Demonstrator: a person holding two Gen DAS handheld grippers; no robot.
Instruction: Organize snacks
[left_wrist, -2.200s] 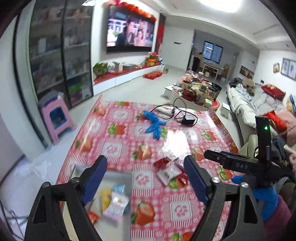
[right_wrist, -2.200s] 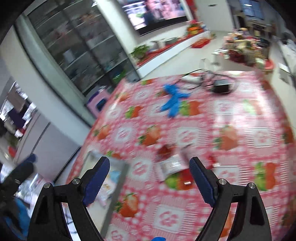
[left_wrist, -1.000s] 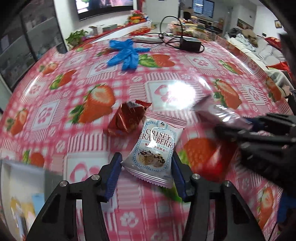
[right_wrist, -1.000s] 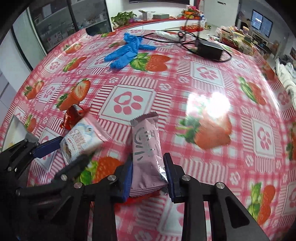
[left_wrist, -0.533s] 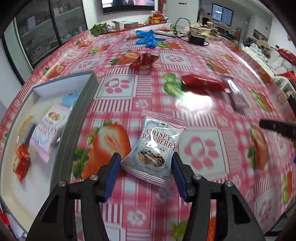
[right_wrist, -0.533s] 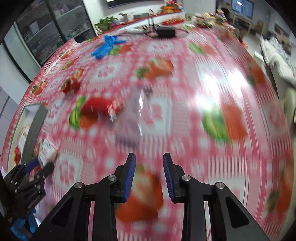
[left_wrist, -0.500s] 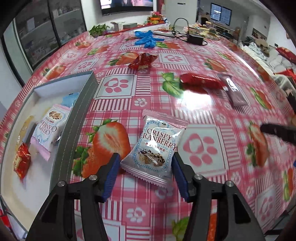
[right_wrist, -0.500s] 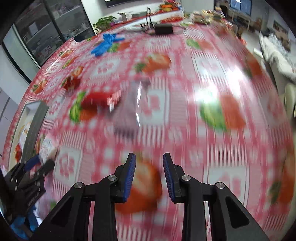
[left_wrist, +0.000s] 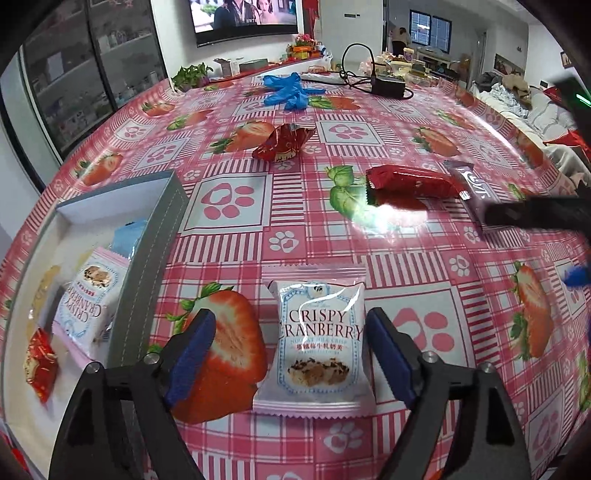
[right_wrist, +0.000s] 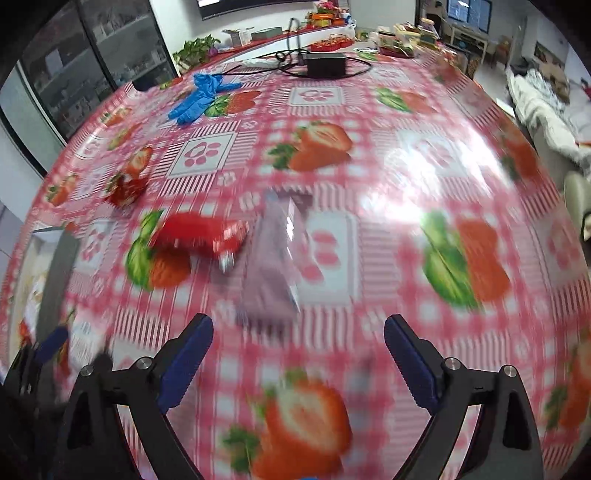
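Left wrist: left gripper (left_wrist: 288, 354) spread around cranberry packet (left_wrist: 317, 347).

Blue gloves (left_wrist: 287, 92) lie crumpled at the far side of the strawberry-patterned counter (left_wrist: 436, 295), near a black power adapter (left_wrist: 389, 88) with looped cable. Beyond, a television (left_wrist: 243, 16) plays beside glass-fronted cabinets (left_wrist: 103, 66).

Two cranberry packets (left_wrist: 318, 343) – one boxed (left_wrist: 86, 295); two red wrappers (left_wrist: 284, 147), one purple bar (right_wrist: 275, 266).
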